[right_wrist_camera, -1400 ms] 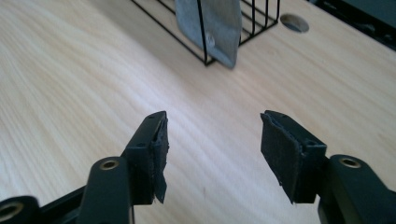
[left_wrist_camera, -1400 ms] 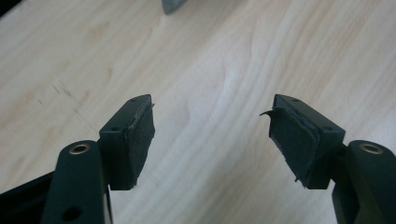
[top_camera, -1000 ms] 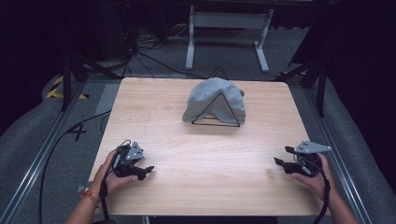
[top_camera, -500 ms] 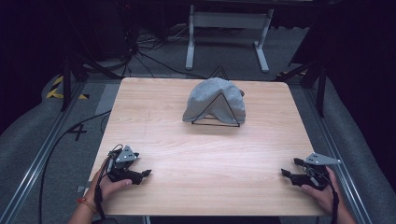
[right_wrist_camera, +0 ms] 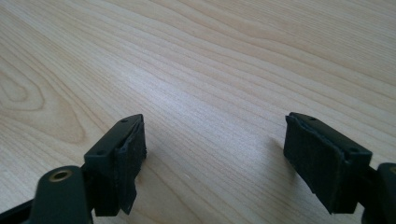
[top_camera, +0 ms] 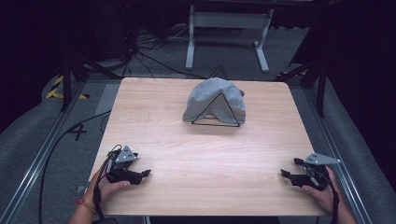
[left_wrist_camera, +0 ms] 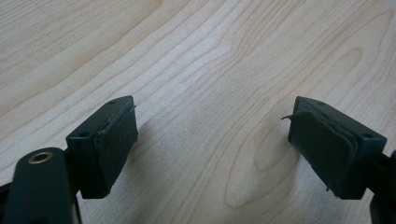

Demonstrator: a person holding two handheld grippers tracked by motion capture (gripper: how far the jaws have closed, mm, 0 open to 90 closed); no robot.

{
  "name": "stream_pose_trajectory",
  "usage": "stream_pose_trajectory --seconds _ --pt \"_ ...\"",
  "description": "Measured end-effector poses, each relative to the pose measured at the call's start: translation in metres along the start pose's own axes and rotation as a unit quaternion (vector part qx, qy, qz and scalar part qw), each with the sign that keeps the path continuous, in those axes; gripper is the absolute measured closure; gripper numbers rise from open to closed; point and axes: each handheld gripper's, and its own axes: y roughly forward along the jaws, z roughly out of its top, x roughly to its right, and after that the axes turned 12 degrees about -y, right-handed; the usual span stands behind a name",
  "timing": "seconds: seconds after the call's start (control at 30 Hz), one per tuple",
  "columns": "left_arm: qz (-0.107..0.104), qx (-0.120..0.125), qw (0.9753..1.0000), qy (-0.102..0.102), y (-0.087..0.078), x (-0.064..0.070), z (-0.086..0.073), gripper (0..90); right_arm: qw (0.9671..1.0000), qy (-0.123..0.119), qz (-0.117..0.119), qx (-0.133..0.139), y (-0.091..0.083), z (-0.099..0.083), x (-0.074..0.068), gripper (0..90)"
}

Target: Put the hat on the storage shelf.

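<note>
left gripper (top_camera: 140,174) low at the near left edge of the wooden table (top_camera: 154,107), held in a hand, jaws spread wide with bare wood between the pads (left_wrist_camera: 114,144). grey cloth (top_camera: 212,100) draped over a black wire triangle stand (top_camera: 215,112) at the far centre, well apart from both grippers. right gripper (top_camera: 288,169) low at the near right edge, jaws likewise wide, nothing held.

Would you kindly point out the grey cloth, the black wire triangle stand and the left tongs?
grey cloth (top_camera: 212,95): high view, on its rounded top.
black wire triangle stand (top_camera: 215,124): high view, on its base bar.
left tongs (top_camera: 146,173): high view, between the open tips.
</note>
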Motion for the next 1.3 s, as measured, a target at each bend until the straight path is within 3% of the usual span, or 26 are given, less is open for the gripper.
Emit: stream_pose_trajectory --seconds 1.07,1.3 --pt "0.001 0.002 1.0000 0.000 0.0002 -0.0009 0.0001 16.1 1.0000 -0.003 0.002 -0.001 0.0009 0.0005 0.0013 20.1" --pt "0.002 0.001 1.0000 -0.008 0.0005 -0.0006 0.0003 16.1 1.0000 -0.003 0.001 -0.001 0.0009 0.0005 0.0014 20.1"
